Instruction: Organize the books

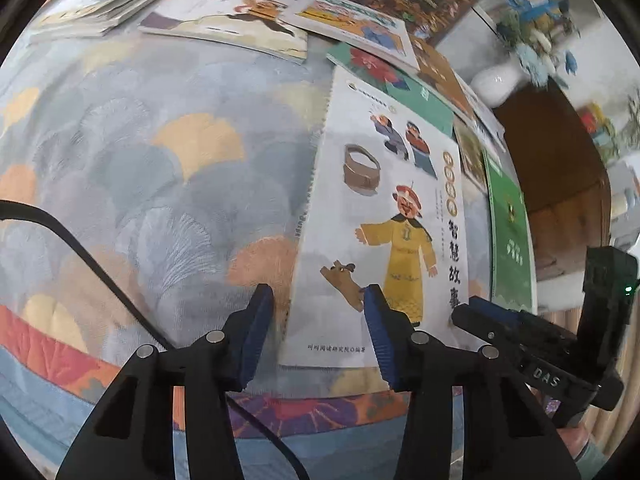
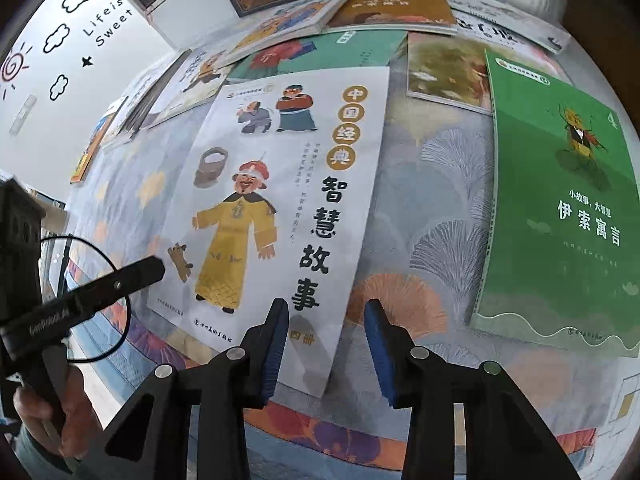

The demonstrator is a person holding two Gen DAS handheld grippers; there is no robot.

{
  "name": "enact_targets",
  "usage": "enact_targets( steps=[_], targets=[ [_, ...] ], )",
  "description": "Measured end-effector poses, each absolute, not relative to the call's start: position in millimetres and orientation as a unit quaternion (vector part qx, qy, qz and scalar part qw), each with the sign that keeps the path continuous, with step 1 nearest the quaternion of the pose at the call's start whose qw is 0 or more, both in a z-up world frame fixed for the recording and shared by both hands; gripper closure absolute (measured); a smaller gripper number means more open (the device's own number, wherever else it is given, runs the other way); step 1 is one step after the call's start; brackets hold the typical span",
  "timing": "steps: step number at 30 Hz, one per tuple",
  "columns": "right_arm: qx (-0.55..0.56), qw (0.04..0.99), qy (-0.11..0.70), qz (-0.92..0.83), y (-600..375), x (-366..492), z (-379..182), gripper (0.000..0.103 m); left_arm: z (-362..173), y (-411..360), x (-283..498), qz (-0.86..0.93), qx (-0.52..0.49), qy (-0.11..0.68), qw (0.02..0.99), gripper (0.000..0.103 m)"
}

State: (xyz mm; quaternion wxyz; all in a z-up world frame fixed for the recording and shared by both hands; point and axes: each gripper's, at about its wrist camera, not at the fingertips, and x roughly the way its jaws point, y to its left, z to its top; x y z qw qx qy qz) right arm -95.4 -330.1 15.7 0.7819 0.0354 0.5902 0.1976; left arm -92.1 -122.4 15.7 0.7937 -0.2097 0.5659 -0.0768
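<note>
White book (image 2: 280,200) with the yellow-robed figure lies flat, cover up, near the front edge of the patterned cloth (image 1: 160,168), lower end close to that edge. Both grippers sit at that end, one per bottom corner, likely to lift or slide it by the short edge with two holds so the thin cover doesn't flop.

Left gripper (image 1: 318,320): jaws narrowed but not closed, straddling the book's lower left corner; one pad (image 1: 256,336) over bare cloth, the other over the cover. No pad visibly pressing, so nothing held.

Right gripper (image 2: 326,344): jaws also narrow with a clear gap, astride the lower right corner; left pad (image 2: 276,348) over the cover, right pad over cloth. Not gripping either. A hand (image 2: 48,404) shows holding the left tool's handle.

Green book (image 2: 560,216) lies flat toward the right edge, near the white one but apart, cloth between. Behind the white book's top end, a teal-green book (image 1: 404,84) is tucked partly under it. Further back, a messy overlapping spread of more books (image 1: 240,20), some dark-covered, toward the far edge. White vase (image 1: 496,84) with blue flowers at the far right corner. Black cable (image 1: 80,248) trails across the cloth on the left.

In the way, judged: the overlap with the teal book may drag it along when the white one moves. The book lies flush on soft cloth, so getting a pad under the edge looks awkward. Cable is near the left gripper's path.
</note>
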Motion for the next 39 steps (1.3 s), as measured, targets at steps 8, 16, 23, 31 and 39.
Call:
enact_targets(
  steps=[8,16,23,31,39],
  targets=[
    [0.082,0.781,0.587,0.196,-340,-95,12,0.064,26,-110,-96,-0.147,-0.275,0.542,0.780,0.059],
    [0.164,0.764,0.589,0.205,-362,-90,7,0.064,27,-107,-89,-0.181,-0.348,0.522,0.757,0.071],
    [0.182,0.757,0.592,0.210,-370,-91,7,0.064,11,-124,-77,-0.175,-0.359,0.533,0.746,0.091],
    [0.372,0.653,0.614,0.241,-417,-85,-16,0.041,14,-116,-63,-0.212,-0.492,0.506,0.677,0.091],
    [0.484,0.600,0.577,0.271,-430,-81,-32,0.045,8,-115,-61,-0.222,-0.555,0.502,0.625,0.091]
  ],
)
